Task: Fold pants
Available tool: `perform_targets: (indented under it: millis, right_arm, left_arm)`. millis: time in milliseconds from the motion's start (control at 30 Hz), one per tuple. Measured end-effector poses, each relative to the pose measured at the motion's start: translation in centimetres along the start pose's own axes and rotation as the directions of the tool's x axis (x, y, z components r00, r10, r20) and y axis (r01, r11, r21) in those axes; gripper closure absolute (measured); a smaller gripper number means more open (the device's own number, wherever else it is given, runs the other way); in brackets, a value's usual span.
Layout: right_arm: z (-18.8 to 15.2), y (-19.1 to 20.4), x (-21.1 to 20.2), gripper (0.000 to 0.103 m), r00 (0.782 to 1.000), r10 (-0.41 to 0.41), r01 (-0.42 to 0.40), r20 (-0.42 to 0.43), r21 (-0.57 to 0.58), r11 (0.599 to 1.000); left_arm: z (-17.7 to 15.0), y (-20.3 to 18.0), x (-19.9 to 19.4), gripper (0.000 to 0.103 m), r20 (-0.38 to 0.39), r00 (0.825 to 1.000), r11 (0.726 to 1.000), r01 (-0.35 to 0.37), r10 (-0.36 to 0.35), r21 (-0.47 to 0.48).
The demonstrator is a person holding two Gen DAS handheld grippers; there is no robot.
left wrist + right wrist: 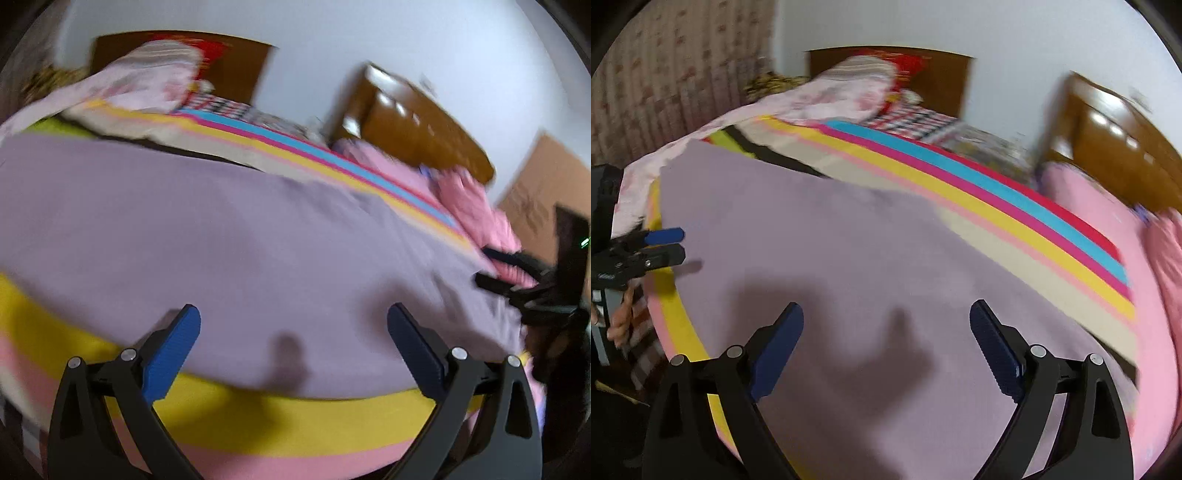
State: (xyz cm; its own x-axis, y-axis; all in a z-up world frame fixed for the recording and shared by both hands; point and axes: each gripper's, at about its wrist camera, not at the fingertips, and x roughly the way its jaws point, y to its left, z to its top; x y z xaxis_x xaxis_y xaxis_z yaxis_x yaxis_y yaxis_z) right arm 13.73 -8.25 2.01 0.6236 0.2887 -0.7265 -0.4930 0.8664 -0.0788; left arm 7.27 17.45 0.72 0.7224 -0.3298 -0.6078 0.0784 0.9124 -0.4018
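Pants (229,229) flat under both tongs (293,332) (886,328) (spread wide, empty).

A big bed (1052,258) holds everything. It has a striped sheet (997,206) in yellow, pink, blue and cream. Purple pants (831,240) lie flat and spread out on the sheet. A pink blanket (1108,229) lies on the right side. A flowery pink quilt (842,92) is bunched at the far end.
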Motion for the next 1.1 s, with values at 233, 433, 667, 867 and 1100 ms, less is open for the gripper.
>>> perform_targets:
  millis: [233,433,667,867,1100]
  right_arm:
    - [9.8,16.7,6.3,0.016,0.944,0.331,-0.315,0.001,-0.311,0.897]
    - [12.9,31.5,10.8,0.034,0.901,0.419,-0.398,-0.115,-0.608,0.688]
    - [13.0,38.3,15.2,0.049,0.926,0.305,-0.363,-0.221,-0.738,0.569]
    - [11.8,38.7,15.9,0.077,0.967,0.212,-0.232,-0.143,-0.841,0.49]
    - [14.7,35.4,14.7,0.09,0.905,0.401,-0.386,-0.142,-0.671,0.633]
  left_arm:
    - [-0.1,15.9,-8.0,0.002,0.111,0.976,0.89,-0.12,0.186,-0.439]
    - [-2.7,23.4,-13.9,0.002,0.067,0.938,0.753,-0.229,0.34,-0.617]
    - [-4.1,25.0,-14.8,0.002,0.061,0.947,0.725,-0.2,0.316,-0.659]
    - [-3.4,25.3,-12.5,0.002,0.1,0.985,0.752,-0.039,0.139,-0.659]
    - [-0.6,26.9,-8.4,0.002,0.213,0.975,0.695,0.195,-0.062,-0.692]
